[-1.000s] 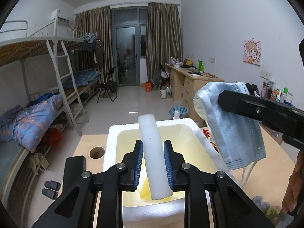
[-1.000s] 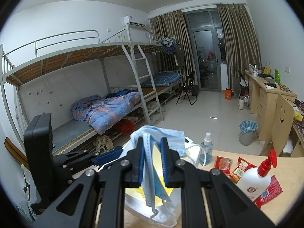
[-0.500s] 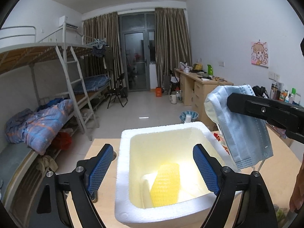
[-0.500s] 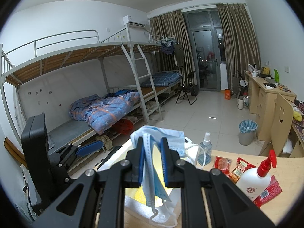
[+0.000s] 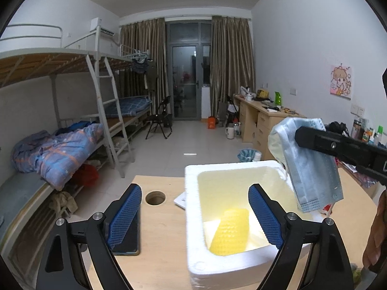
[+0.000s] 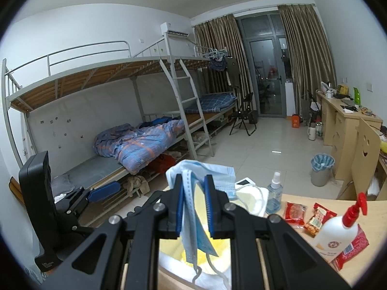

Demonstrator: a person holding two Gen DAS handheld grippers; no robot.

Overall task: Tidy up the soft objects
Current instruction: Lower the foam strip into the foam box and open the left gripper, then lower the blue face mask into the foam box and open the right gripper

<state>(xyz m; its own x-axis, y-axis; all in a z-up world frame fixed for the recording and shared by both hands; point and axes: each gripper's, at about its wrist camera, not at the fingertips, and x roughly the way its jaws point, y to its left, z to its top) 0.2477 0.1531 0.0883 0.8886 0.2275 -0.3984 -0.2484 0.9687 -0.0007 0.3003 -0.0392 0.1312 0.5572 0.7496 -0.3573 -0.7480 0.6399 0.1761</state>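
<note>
Partly, right gripper hides blue masks.

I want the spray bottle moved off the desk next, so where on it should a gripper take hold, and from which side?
Grip the small spray bottle around its clear body, below the white nozzle. It stands upright, so come in level from the near side, where the bare desk leaves room; the foam box crowds its left, snack packets its right.
</note>
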